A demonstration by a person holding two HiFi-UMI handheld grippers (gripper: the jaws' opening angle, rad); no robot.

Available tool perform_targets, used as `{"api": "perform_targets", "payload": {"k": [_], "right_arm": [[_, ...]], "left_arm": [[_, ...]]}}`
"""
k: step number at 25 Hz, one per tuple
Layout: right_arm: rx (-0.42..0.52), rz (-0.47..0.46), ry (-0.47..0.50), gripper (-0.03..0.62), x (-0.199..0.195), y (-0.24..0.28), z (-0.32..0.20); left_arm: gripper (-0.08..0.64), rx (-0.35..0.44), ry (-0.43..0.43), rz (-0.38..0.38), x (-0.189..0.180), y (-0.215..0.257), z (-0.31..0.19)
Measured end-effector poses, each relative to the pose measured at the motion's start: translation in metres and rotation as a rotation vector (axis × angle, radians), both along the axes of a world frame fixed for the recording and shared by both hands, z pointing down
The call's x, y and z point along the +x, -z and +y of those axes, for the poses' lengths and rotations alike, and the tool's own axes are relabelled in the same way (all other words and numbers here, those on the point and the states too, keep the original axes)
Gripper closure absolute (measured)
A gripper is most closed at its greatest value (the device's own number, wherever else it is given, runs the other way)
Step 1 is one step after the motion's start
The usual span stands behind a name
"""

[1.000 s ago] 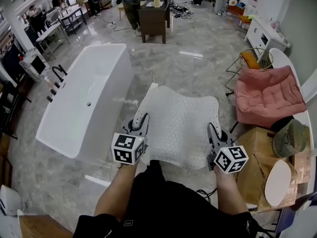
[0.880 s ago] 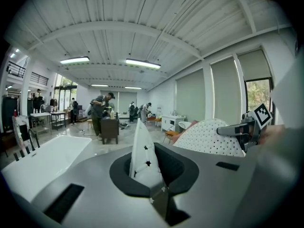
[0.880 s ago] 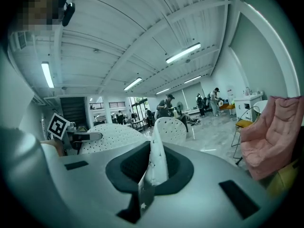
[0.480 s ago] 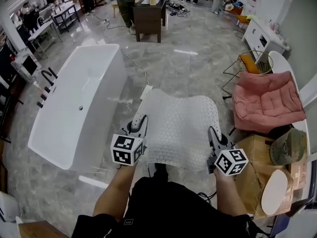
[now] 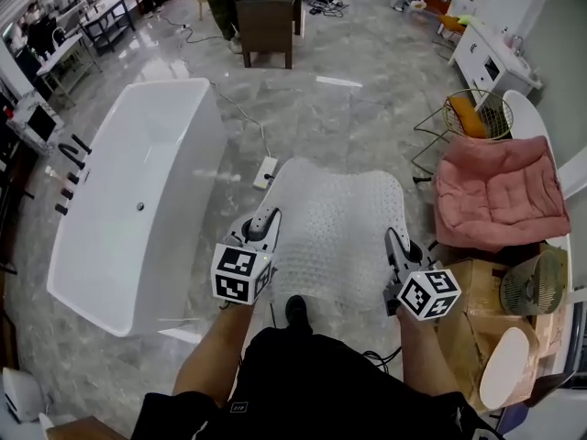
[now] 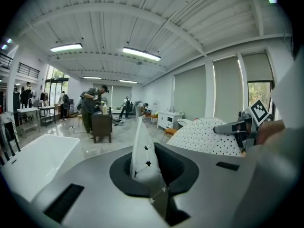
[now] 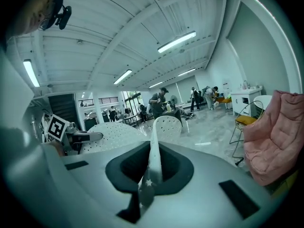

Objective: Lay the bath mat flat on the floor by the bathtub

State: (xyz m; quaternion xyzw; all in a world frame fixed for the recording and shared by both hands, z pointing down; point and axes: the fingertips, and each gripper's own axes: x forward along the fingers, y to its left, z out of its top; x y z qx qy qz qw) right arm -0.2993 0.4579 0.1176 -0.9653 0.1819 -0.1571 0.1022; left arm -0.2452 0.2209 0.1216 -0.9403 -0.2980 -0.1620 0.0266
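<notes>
The white perforated bath mat [image 5: 335, 218] hangs spread out in the air between my two grippers, above the marble floor to the right of the white bathtub [image 5: 138, 191]. My left gripper [image 5: 264, 231] is shut on the mat's near left corner [image 6: 142, 153]. My right gripper [image 5: 396, 250] is shut on the near right corner [image 7: 153, 165]. In each gripper view the pinched mat edge stands up between the jaws, and the domed mat [image 6: 209, 134] [image 7: 111, 134] shows to the side with the other gripper behind it.
A power strip [image 5: 265, 171] with its cable lies on the floor by the mat's far left corner. A pink cushioned chair [image 5: 500, 195], cardboard boxes [image 5: 472, 310] and a fan [image 5: 537, 282] stand at the right. My foot [image 5: 295, 310] is under the mat's near edge. People work at a dark cabinet [image 5: 266, 21] far off.
Both grippers carried the mat along beside the tub; the tub slid left and nearer in the head view, and the power strip came into sight beyond the mat. Both grips are unchanged.
</notes>
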Motion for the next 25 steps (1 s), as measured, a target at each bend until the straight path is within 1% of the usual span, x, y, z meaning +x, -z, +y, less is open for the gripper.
{"api": "perform_targets", "payload": {"k": [5,10,15,21,25], "right_arm": [[0.002,0.001,-0.011,0.571,0.044,0.004,-0.007],[-0.005,0.006,-0.004,0.571,0.07,0.008,-0.008],[-0.009,-0.006,0.013,0.571,0.105,0.01,-0.005],[0.023,-0.016,0.08,0.571,0.166,-0.002,-0.016],[0.034,-0.014,0.137,0.571,0.219,-0.007,-0.021]], "left_arm": [[0.538,-0.005,-0.011,-0.008,0.043,0.003,-0.007],[0.537,-0.015,-0.009,0.003,0.071,0.006,-0.01],[0.537,-0.022,0.011,-0.009,0.096,0.007,-0.014],[0.537,0.004,0.062,-0.02,0.137,0.001,-0.019],[0.537,0.024,0.102,-0.035,0.18,-0.005,-0.02]]}}
